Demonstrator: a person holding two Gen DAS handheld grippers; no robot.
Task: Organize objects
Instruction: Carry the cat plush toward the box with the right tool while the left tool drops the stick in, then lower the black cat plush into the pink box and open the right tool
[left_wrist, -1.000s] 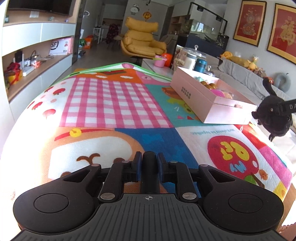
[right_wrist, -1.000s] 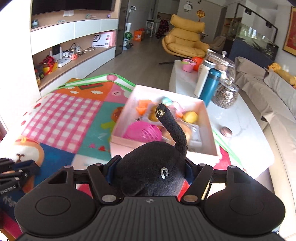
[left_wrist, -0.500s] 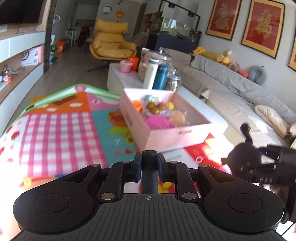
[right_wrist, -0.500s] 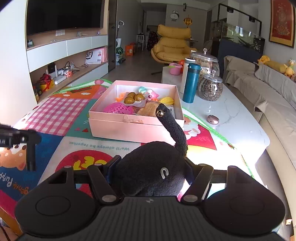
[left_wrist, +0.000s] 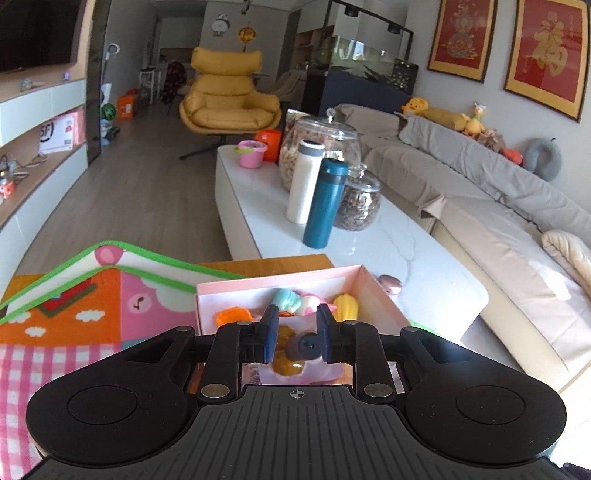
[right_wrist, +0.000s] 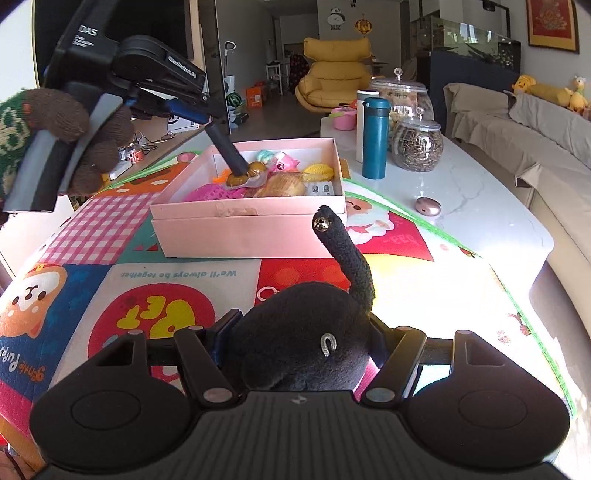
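Observation:
A pink box (right_wrist: 255, 225) holding several small toys stands on the colourful play mat (right_wrist: 159, 295). My right gripper (right_wrist: 299, 343) is shut on a black plush swan (right_wrist: 306, 354), held low over the mat in front of the box. My left gripper (left_wrist: 295, 338) is open above the box (left_wrist: 280, 284), its fingers (right_wrist: 229, 155) reaching down among the toys by the brown pieces (left_wrist: 288, 363). A dark round part (left_wrist: 306, 347) sits between the pads; I cannot tell what it is.
A teal bottle (right_wrist: 375, 136), a white bottle (right_wrist: 362, 122) and two glass jars (right_wrist: 417, 144) stand on the white marble table (right_wrist: 480, 206) behind the box. A small pink oval object (right_wrist: 428, 205) lies on the marble. A sofa (left_wrist: 498, 206) runs along the right.
My left gripper moved over the box, opened, and lowered into the toys. My right gripper with the swan drew back and lower from the box.

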